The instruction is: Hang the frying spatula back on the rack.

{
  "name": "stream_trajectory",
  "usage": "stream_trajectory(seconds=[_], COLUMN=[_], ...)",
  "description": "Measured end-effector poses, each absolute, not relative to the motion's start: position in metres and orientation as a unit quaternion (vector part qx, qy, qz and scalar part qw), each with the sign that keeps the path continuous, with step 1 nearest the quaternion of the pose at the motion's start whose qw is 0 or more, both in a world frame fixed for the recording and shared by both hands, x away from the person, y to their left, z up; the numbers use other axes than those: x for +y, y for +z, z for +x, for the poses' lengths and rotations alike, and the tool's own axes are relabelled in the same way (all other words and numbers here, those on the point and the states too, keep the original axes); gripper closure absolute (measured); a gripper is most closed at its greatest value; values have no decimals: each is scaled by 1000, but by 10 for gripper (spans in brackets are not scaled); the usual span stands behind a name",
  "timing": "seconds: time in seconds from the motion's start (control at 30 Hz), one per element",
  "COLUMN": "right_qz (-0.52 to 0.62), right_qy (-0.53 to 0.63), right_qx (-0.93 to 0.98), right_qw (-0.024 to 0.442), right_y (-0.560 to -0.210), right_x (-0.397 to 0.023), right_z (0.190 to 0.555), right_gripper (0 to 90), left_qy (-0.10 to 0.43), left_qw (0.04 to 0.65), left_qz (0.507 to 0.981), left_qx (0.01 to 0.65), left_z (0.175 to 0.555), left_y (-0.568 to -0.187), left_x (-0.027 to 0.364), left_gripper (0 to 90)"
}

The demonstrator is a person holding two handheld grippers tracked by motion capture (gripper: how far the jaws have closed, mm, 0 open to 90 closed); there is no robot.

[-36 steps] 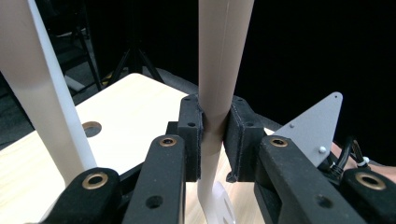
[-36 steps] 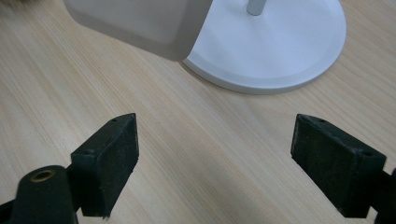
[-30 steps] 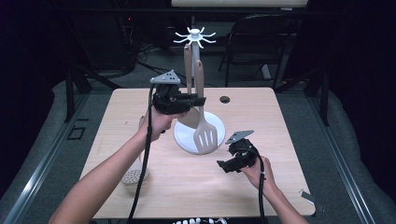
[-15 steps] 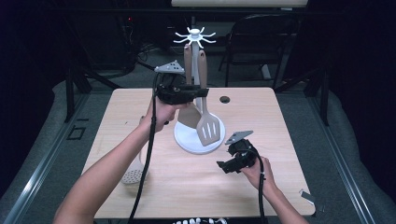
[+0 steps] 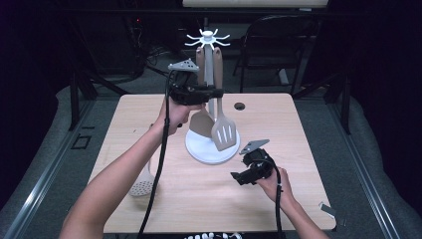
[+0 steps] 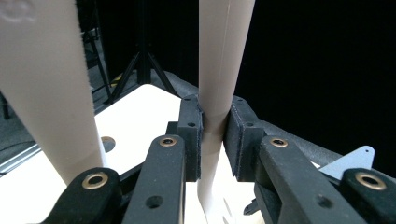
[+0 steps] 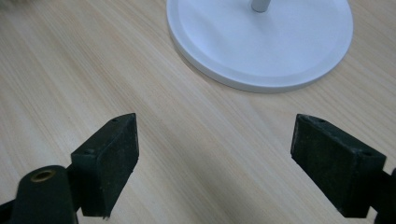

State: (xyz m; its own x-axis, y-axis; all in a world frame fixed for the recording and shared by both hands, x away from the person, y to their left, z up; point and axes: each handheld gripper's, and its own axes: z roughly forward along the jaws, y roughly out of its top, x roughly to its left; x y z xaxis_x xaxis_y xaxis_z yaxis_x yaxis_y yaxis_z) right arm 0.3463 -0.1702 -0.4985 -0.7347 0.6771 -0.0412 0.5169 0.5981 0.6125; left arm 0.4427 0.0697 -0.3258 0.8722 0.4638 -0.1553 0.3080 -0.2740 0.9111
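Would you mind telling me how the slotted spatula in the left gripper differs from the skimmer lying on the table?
The slotted spatula hangs upright by the white stand, its handle clamped in the left gripper; the skimmer lies flat on the table, untouched. The slotted spatula's head has long slots; the skimmer's round head looks dotted with small holes. Both are pale utensils.

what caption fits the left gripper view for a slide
Left gripper clamped on a slotted turner's handle, a second utensil handle alongside.
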Motion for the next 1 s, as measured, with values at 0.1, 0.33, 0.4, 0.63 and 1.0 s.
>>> stream_trajectory(seconds=[0.1,0.33,0.4,0.63,1.0], right_qz=[338,338,337,335,334], right_qy=[294,295,295,299,303], right_qx=[884,884,884,884,883], right_qw=[136,134,134,133,132], right_y=[-498,-498,-499,-499,-498], right_x=[-170,-170,-170,-170,-169], right_z=[346,346,346,347,345], right_gripper=[148,147,148,147,147], left_qy=[73,72,72,86,135], left_qw=[551,548,547,540,521], left_qz=[793,793,792,794,795], left_qx=[248,258,260,265,280], left_z=[445,450,451,454,450], left_y=[-326,-330,-331,-332,-331], left_x=[70,69,69,67,62], left_gripper=[776,777,776,776,772])
